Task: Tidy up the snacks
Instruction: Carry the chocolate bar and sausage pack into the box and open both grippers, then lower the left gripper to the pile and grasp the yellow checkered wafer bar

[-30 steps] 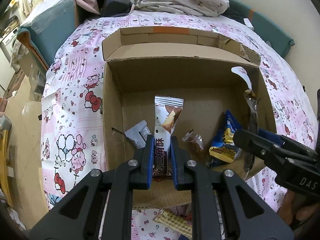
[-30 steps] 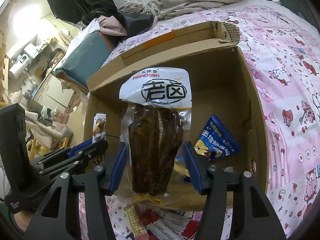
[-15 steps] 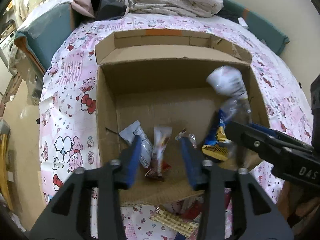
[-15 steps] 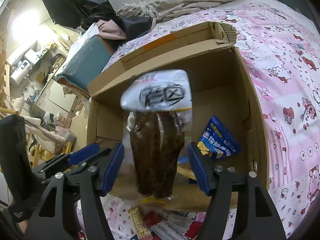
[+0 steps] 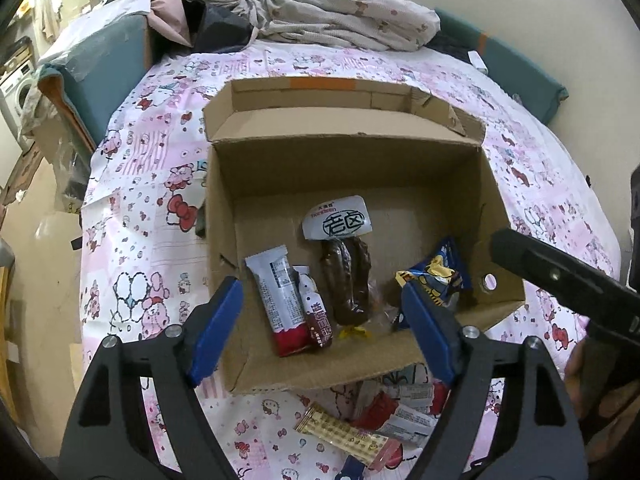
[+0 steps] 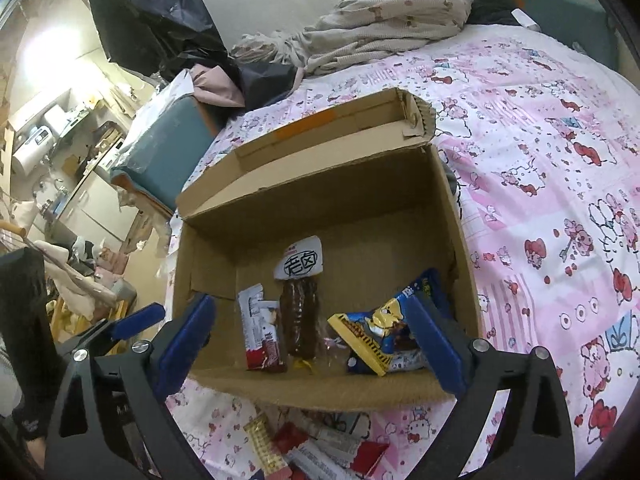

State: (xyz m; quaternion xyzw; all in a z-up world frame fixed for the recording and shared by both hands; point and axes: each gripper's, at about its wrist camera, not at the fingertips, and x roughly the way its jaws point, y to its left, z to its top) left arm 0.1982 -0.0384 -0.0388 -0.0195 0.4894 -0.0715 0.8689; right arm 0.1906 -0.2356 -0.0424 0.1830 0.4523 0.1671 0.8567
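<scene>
Here both grippers are tilting down over the box [image 5: 344, 168]. The left gripper [image 5: 322, 320] is opening, jaws wide apart with nothing clamped; the right gripper [image 6: 312, 334] is opening too, also gripping nothing. Its black finger is crossing the right edge of the left view.

The box is sitting mid-frame on a pink cartoon bedspread [image 5: 136, 208], flaps open. Crumpled bedding [image 5: 340, 24] is lying at the top, and a teal cushion [image 5: 100, 64] at upper left.

Inside the box, a brown meat pack [image 5: 346, 276] is lying in the middle, a white bar [image 5: 280, 292] and a red-ended bar [image 5: 316, 312] to its left, a blue bag [image 5: 438, 276] to its right. More snacks [image 5: 376, 420] are lying on the bedspread below the box, partly hidden by the fingers and hard to make out.
</scene>
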